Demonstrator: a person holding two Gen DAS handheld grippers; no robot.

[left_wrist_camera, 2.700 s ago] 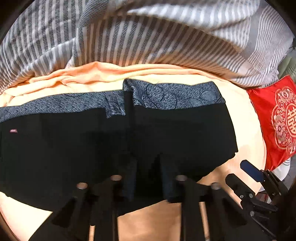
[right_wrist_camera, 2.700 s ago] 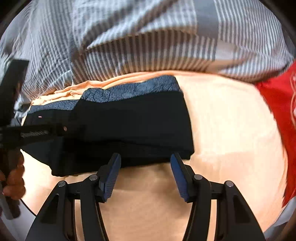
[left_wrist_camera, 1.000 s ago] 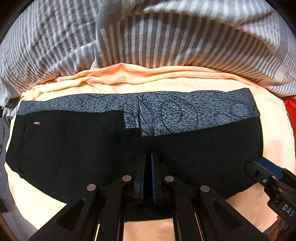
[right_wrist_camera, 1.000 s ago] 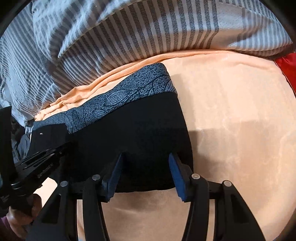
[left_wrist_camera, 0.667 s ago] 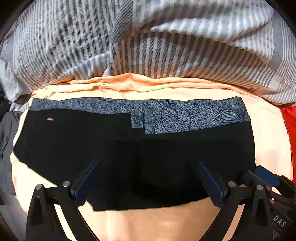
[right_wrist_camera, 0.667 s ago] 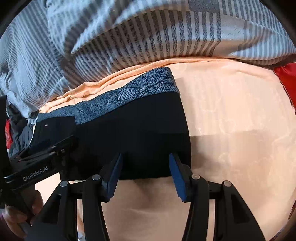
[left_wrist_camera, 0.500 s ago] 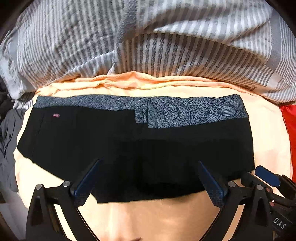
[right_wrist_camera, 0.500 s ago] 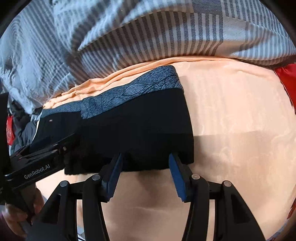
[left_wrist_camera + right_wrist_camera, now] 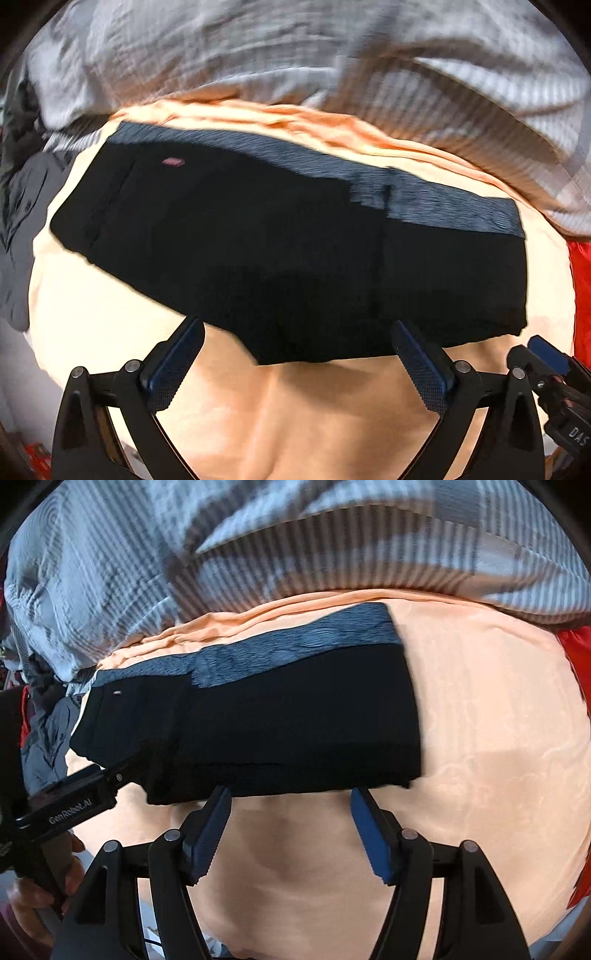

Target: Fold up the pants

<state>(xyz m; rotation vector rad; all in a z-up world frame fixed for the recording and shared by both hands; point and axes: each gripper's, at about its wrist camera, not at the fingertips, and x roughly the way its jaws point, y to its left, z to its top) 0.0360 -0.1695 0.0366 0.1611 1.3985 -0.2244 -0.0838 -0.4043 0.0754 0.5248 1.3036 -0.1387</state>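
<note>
The black pants (image 9: pixel 280 254) with a grey patterned waistband (image 9: pixel 436 203) lie folded flat on the peach bed sheet (image 9: pixel 317 417). They also show in the right wrist view (image 9: pixel 273 731). My left gripper (image 9: pixel 295 354) is wide open and empty, just in front of the pants' near edge. My right gripper (image 9: pixel 291 823) is open and empty, its fingertips at the pants' near edge. The right gripper's tip shows in the left wrist view (image 9: pixel 546 354). The left gripper's body shows in the right wrist view (image 9: pixel 66 805).
A grey striped duvet (image 9: pixel 332 62) is bunched along the far side of the bed. A red cushion (image 9: pixel 580 280) lies at the right. Dark grey clothing (image 9: pixel 22 206) lies off the left edge of the sheet.
My left gripper let go of the pants, opened wide and drew back toward me. My right gripper also backed off the pants' edge. The pants stay folded on the sheet.
</note>
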